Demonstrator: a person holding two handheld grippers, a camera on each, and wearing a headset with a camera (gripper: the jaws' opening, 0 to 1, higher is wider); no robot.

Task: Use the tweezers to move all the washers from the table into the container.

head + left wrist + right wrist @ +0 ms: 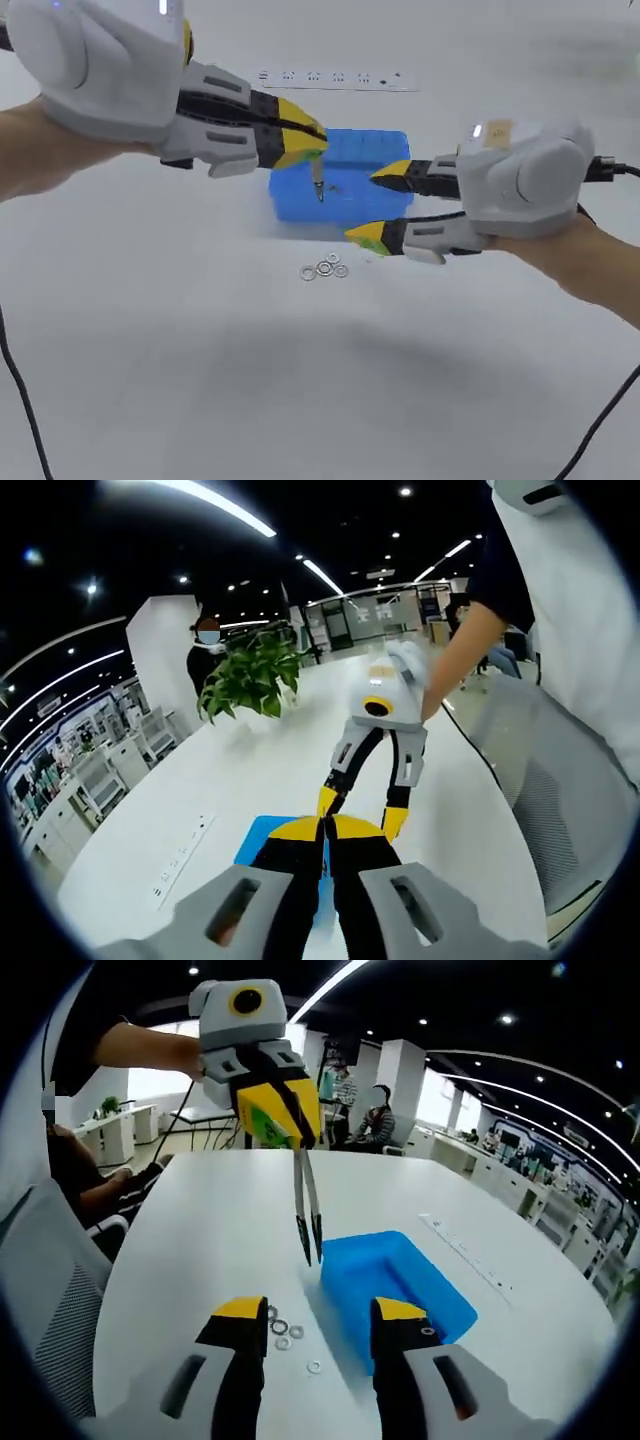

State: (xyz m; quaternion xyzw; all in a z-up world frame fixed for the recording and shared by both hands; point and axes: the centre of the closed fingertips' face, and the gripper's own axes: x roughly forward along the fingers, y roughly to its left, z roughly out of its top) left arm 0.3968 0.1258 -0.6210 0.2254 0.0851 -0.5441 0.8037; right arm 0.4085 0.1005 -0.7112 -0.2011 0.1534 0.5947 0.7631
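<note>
My left gripper [315, 142] is shut on metal tweezers [318, 185], which hang point-down over the near part of the blue container [375, 150]. In the right gripper view the tweezers [308, 1210] dangle from the left gripper [280, 1105], tips close together just left of the container [405, 1280]; whether they hold a washer I cannot tell. Several washers [325, 268] lie in a small cluster on the white table in front of the container, and those washers [280, 1332] sit between my right gripper's jaws. My right gripper [365, 207] stands open beside the container with nothing in it.
A white power strip [335, 78] lies on the table behind the container. In the left gripper view a potted plant [250, 675] stands at the table's far end, with a person behind it. Office chairs and seated people surround the table [200, 1250].
</note>
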